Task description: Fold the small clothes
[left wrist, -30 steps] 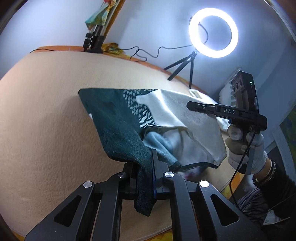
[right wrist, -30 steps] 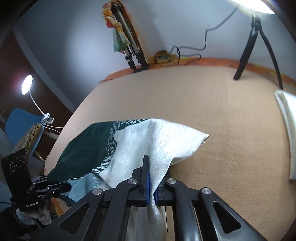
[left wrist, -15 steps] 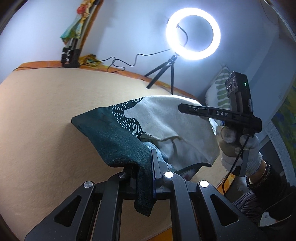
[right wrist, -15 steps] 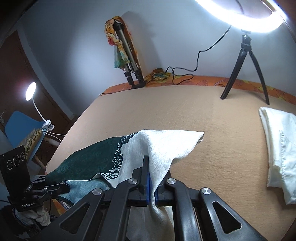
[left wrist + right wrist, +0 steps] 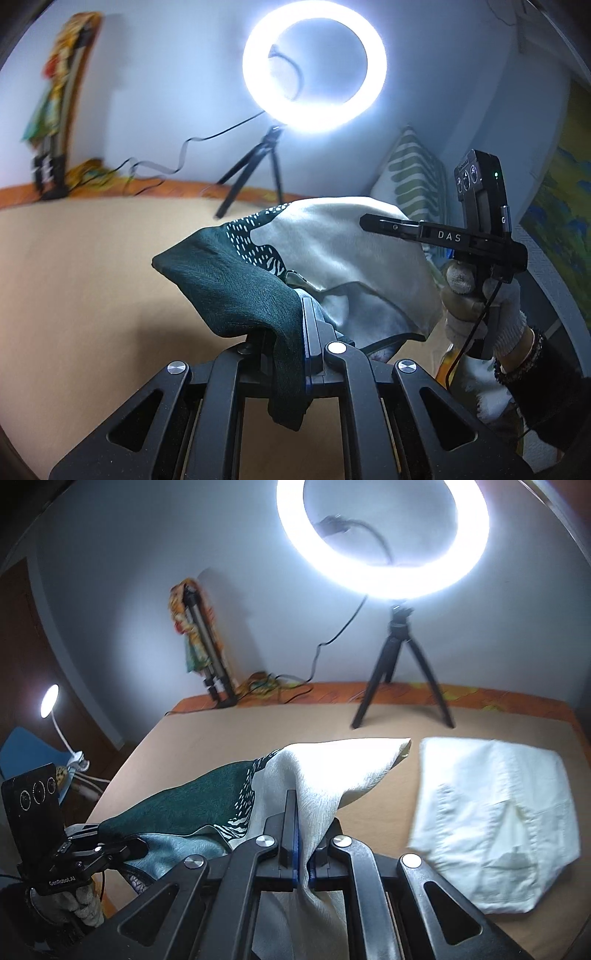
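Note:
A small garment (image 5: 332, 251), dark green on one side and cream on the other, hangs lifted over the tan surface (image 5: 92, 277). My left gripper (image 5: 291, 332) is shut on its dark green corner, a flap drooping below the jaws. In the same view my right gripper (image 5: 369, 221), in a gloved hand, holds the cream side. The right wrist view shows my right gripper (image 5: 301, 834) shut on the cream edge of the garment (image 5: 332, 771); its far corner points toward the ring light. My left gripper (image 5: 122, 845) grips the green end at lower left.
A folded white garment (image 5: 491, 812) lies on the tan surface (image 5: 229, 738) at the right. A ring light (image 5: 384, 535) on a black tripod (image 5: 400, 672) stands at the far edge, with cables and a second folded tripod (image 5: 207, 653). A striped pillow (image 5: 410, 184) leans against the wall.
Both grippers have risen and moved across with the garment stretched between them; its far edge has come up off the surface. The folded white garment has come fully into the right wrist view.

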Demonstrator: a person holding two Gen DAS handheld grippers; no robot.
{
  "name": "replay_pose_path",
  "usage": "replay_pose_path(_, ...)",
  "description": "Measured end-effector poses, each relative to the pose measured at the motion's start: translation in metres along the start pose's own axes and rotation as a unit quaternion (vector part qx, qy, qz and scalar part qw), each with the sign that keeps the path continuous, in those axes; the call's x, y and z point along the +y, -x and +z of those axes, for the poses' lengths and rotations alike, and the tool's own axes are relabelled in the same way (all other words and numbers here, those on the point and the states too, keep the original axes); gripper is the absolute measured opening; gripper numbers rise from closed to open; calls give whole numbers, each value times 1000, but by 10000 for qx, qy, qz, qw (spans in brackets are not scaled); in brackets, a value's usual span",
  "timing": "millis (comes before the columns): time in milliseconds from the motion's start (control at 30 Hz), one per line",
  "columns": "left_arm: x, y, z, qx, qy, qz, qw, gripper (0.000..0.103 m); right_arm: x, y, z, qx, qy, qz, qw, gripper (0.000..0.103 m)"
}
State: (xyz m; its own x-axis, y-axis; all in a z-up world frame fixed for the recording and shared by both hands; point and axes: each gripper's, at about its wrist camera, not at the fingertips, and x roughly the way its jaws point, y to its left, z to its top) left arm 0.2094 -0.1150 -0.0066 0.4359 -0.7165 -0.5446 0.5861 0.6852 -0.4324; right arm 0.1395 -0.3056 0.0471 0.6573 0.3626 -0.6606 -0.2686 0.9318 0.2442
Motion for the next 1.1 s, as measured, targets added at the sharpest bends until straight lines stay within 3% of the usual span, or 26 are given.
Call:
replay_pose_path(367, -49, -73, 50, -104, -399, -318, 9986, 7, -88, 37, 35, -343, -93, -479, 9982, 1)
replay_pose_path(633, -75, -127, 68, -118, -664, -393, 9969, 7, -149, 45, 52, -476, -113, -741, 9961, 1)
replay_pose_path(867, -93, -172, 62, 28, -809, -451, 9957, 7, -198, 38, 50, -338, -46, -859, 9957, 1)
replay_pose_path(1100, -91, -202, 27, 595, -662, -472, 9949, 7, -256, 19, 25, 17, -365, -744, 9966, 1)
